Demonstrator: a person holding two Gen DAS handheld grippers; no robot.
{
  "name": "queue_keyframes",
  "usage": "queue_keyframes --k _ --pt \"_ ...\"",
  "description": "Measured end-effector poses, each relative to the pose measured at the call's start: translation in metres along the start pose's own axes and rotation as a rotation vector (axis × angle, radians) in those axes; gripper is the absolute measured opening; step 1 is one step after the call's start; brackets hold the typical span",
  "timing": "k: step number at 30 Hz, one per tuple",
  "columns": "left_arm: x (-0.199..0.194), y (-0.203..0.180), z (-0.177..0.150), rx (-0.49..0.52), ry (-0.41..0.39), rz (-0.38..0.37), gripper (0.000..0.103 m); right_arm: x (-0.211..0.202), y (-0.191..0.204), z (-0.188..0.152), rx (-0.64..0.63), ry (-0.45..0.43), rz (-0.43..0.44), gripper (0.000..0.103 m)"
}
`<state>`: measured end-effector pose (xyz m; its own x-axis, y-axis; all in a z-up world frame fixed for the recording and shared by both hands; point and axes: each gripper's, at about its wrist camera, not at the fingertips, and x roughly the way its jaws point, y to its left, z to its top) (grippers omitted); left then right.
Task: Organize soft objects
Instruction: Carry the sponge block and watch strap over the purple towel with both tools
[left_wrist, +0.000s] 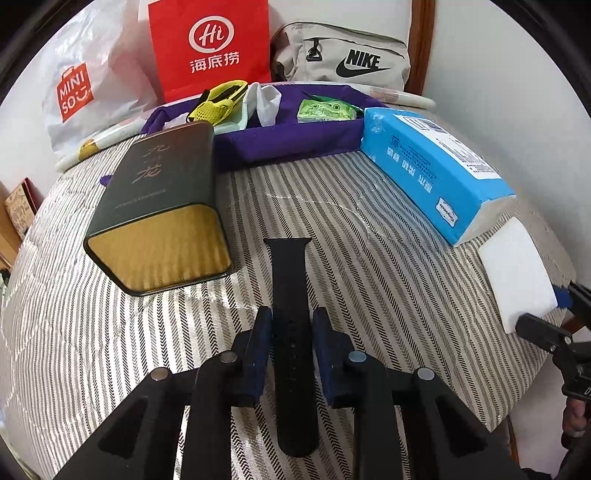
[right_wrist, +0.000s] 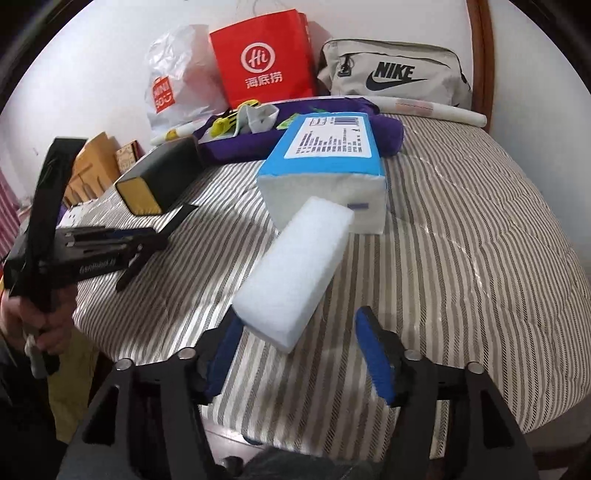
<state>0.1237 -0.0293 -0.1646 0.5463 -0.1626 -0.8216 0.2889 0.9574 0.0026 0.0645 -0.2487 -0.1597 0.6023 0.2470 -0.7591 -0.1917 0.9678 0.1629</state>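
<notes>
A black watch strap sits between the fingers of my left gripper, which is shut on it and holds it above the striped bed; in the right wrist view the strap hangs up from that gripper at the left. A white foam block lies on the bed, its near end between the blue fingers of my right gripper, which is open around it. The block also shows in the left wrist view. A purple fabric tray at the back holds a yellow item, white cloth and a green packet.
A black and gold box lies left of centre. A blue tissue pack lies at the right, just beyond the foam block. A Miniso bag, a red paper bag and a Nike bag stand against the wall.
</notes>
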Motion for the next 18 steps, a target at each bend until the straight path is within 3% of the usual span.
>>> queue_keyframes --k 7,8,10,18 --pt "-0.001 0.003 -0.004 -0.006 -0.025 -0.01 0.02 0.016 0.005 0.012 0.026 0.007 -0.02 0.064" --pt "-0.003 0.005 -0.005 -0.012 -0.021 -0.009 0.02 0.017 0.006 0.012 0.024 0.005 -0.021 0.061" --pt "-0.006 0.005 -0.008 -0.013 -0.015 -0.005 0.02 0.016 0.008 0.011 0.006 0.01 -0.008 0.047" --pt "-0.026 0.025 -0.027 -0.081 -0.01 -0.022 0.02 0.004 0.015 0.004 -0.031 0.001 0.0 0.041"
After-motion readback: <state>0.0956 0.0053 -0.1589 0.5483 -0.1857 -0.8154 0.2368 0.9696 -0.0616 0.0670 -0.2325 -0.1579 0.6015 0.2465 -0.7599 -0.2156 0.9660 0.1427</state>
